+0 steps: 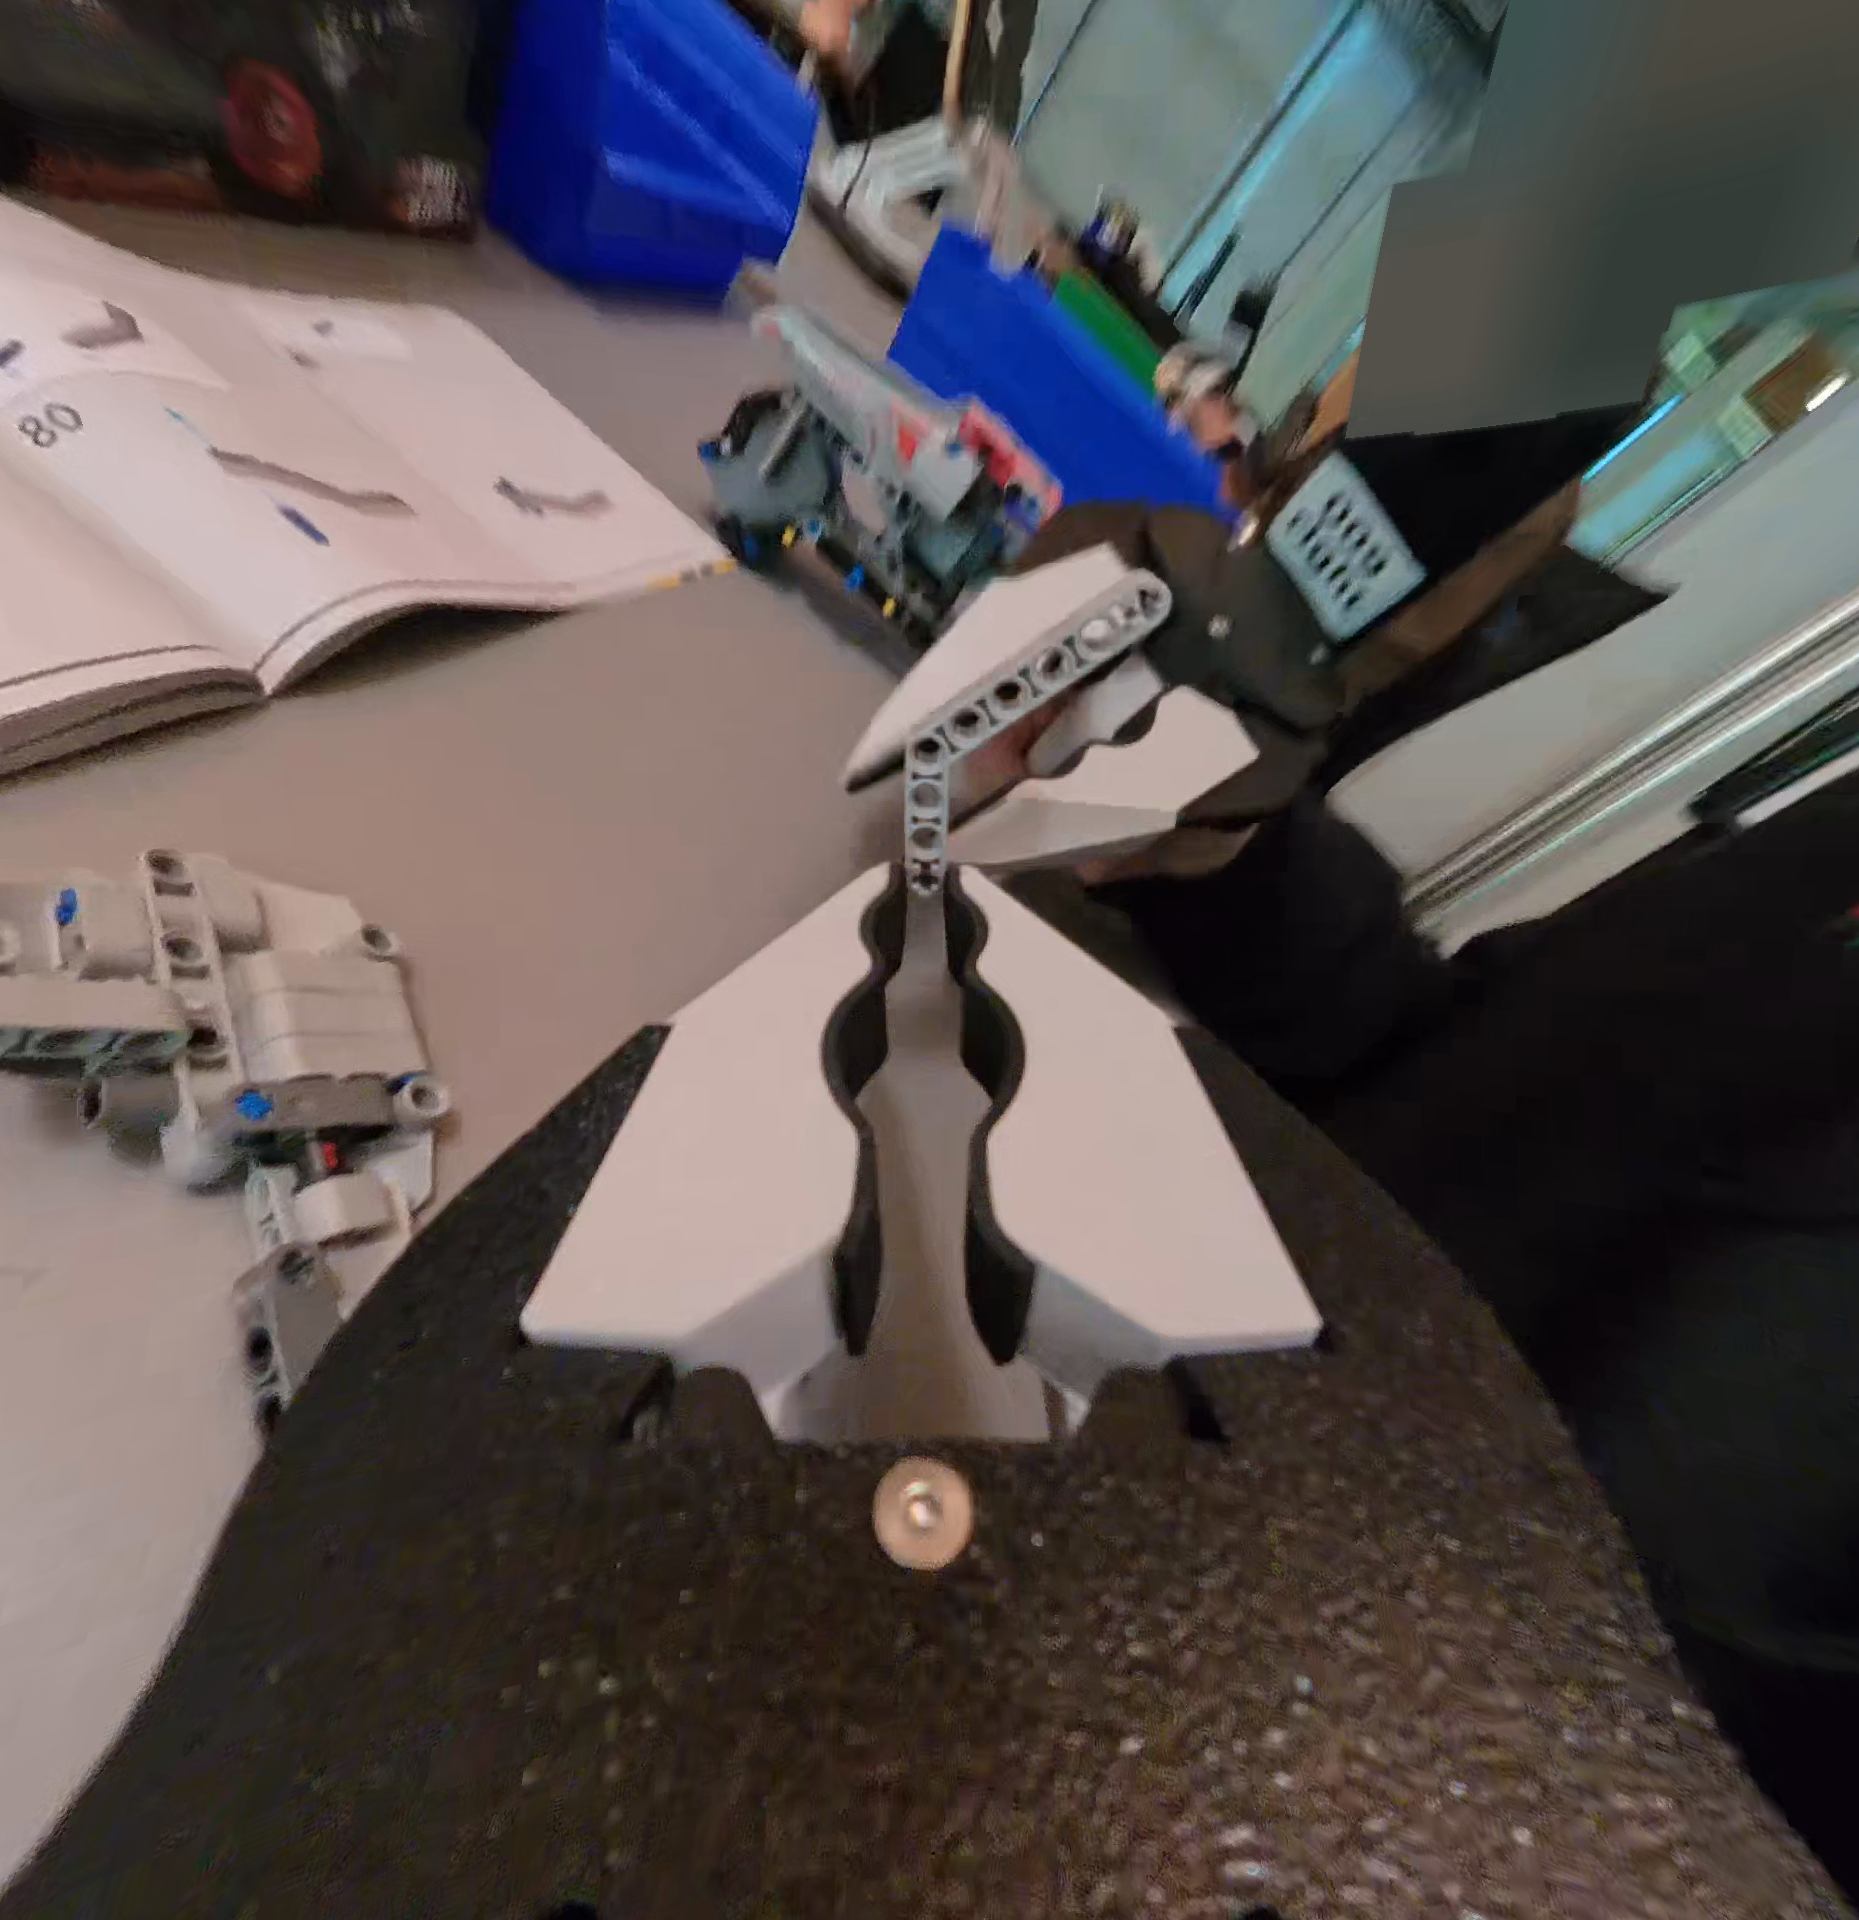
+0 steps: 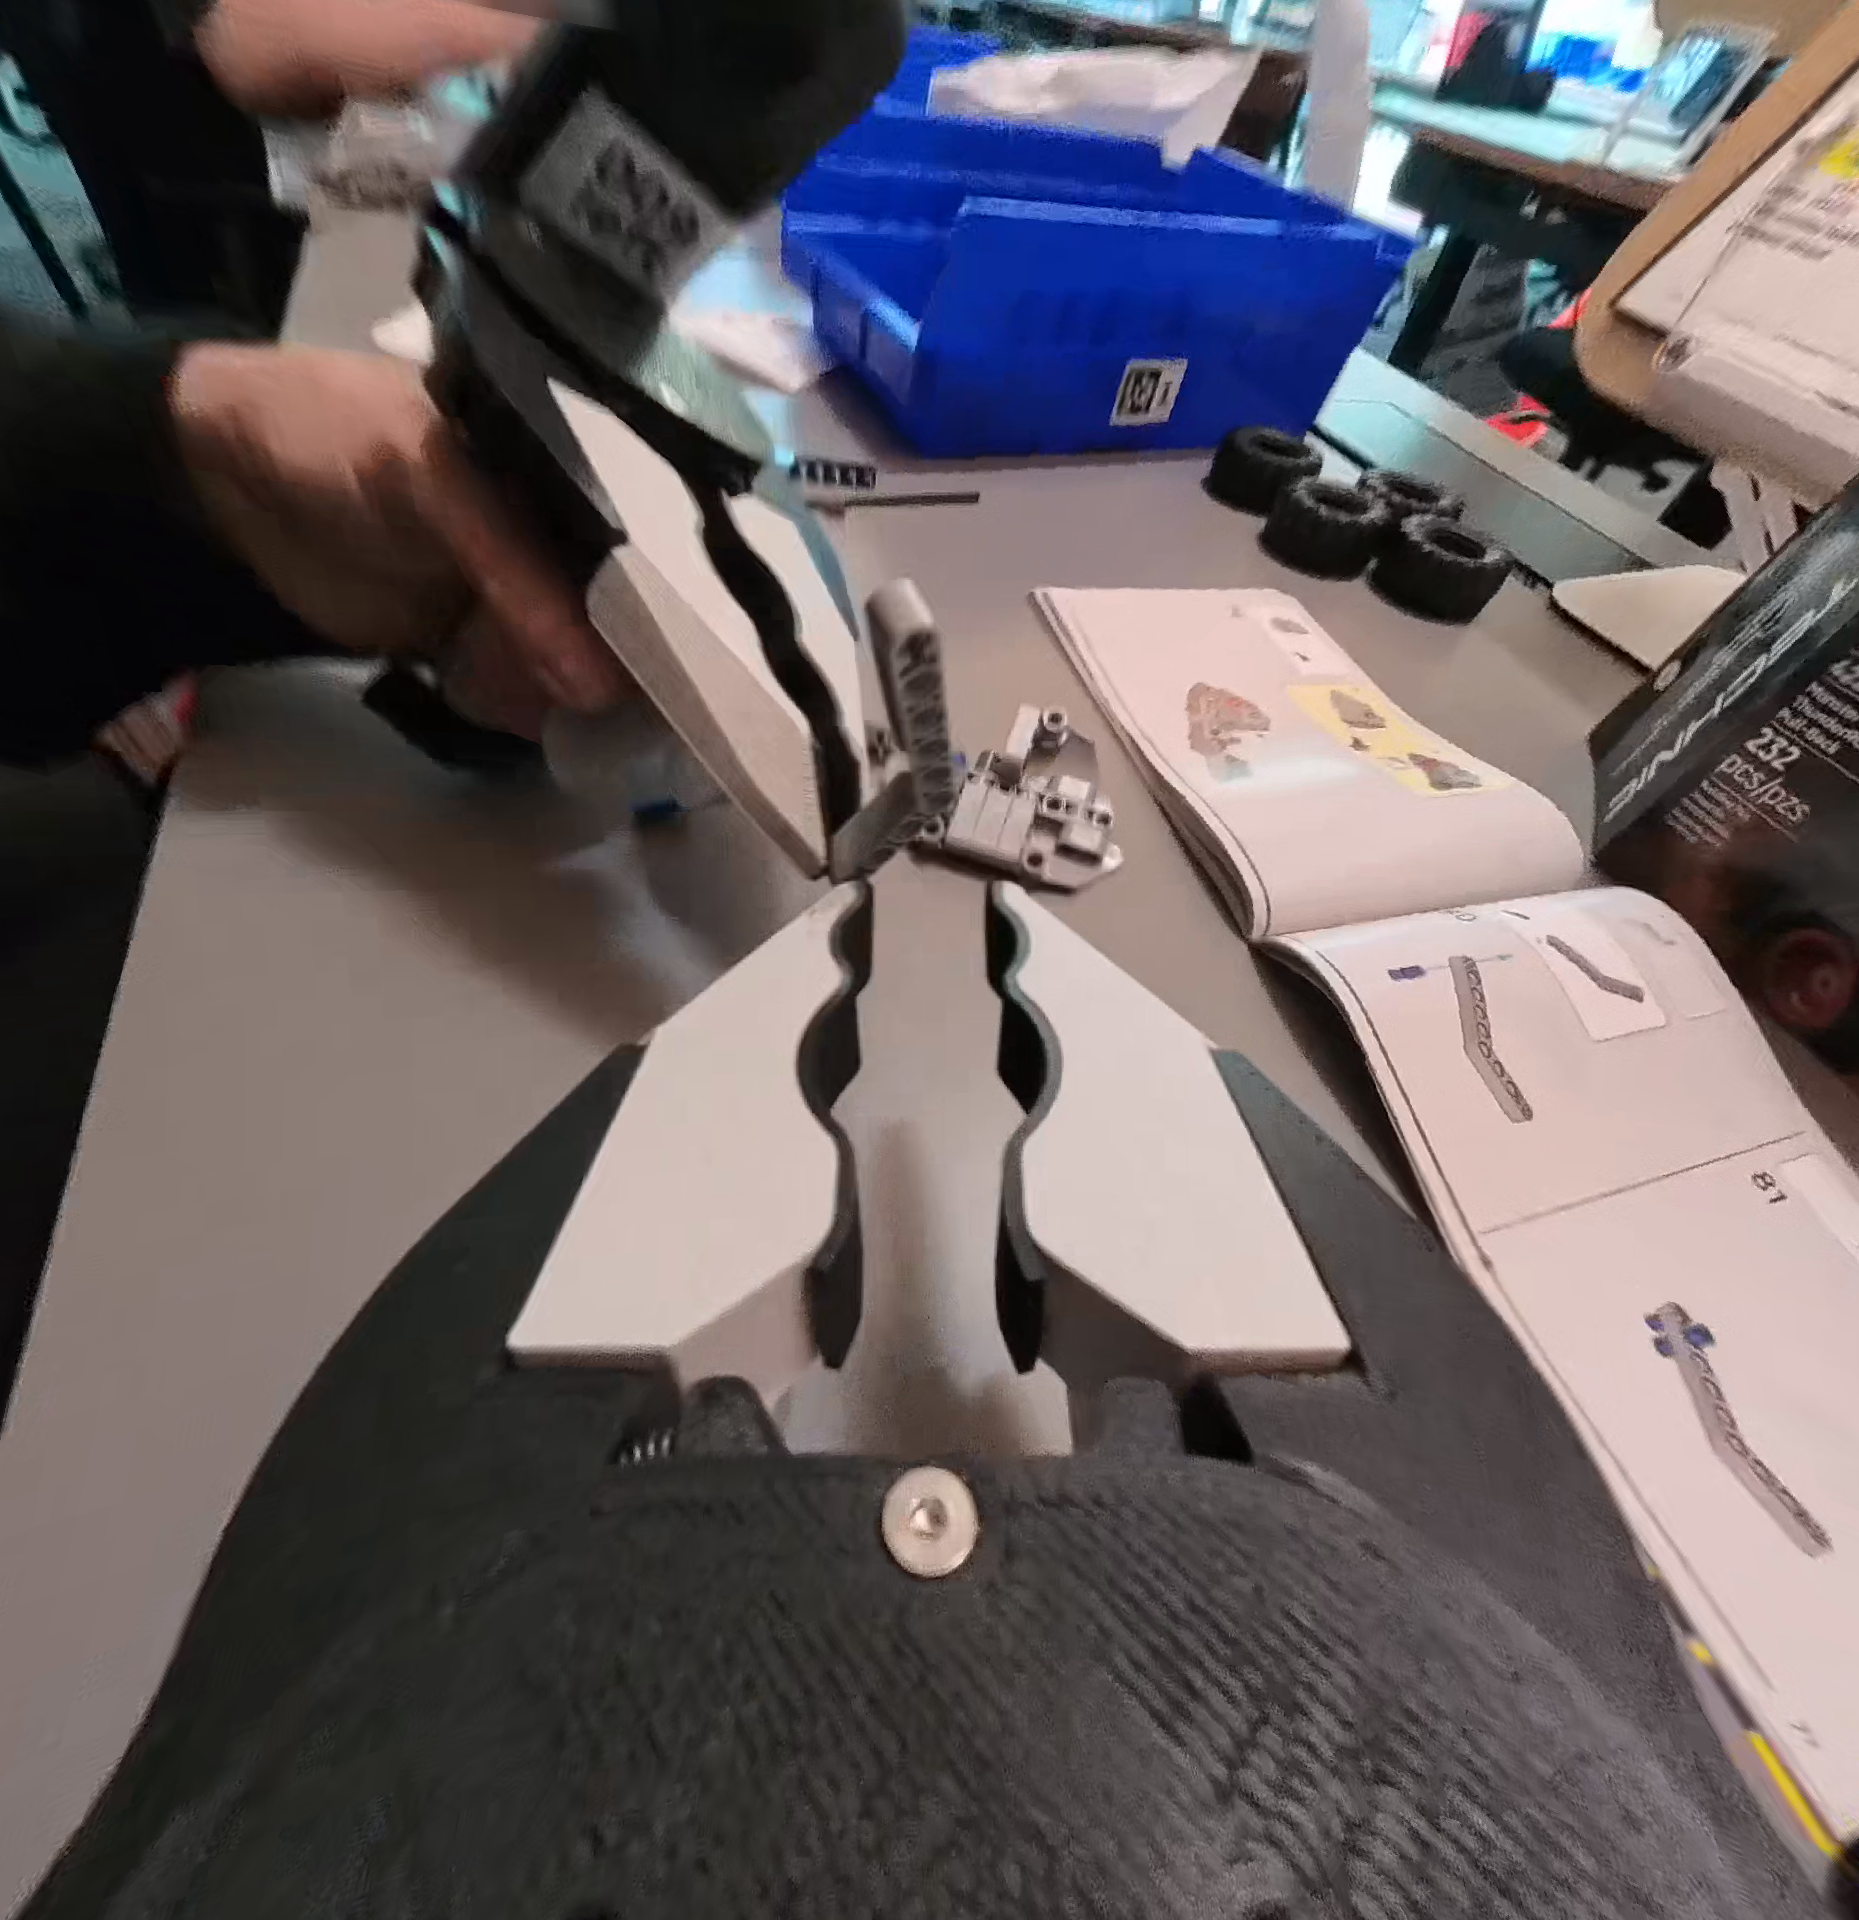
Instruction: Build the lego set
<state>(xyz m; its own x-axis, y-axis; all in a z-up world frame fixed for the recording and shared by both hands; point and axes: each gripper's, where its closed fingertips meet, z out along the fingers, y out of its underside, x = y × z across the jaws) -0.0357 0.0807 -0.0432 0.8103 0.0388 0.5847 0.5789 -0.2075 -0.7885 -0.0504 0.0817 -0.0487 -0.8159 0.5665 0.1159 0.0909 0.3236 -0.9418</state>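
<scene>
The left gripper [image 1: 926, 883] has its tips pinched on the short end of a grey bent beam [image 1: 1018, 696], right at centre frame in the left wrist view. The beam's long arm runs up and right toward the other gripper, though whether that one touches it is unclear. In the right wrist view the right gripper [image 2: 930, 904] stands slightly parted, nothing visibly between its fingertips, with the beam and the left gripper's tips just above. A grey lego assembly [image 1: 218, 1049] lies on the table [image 1: 551, 831] at left. The open instruction booklet [image 1: 281, 468] fills the upper left; blue bins [image 2: 1091, 301] sit at upper centre.
</scene>
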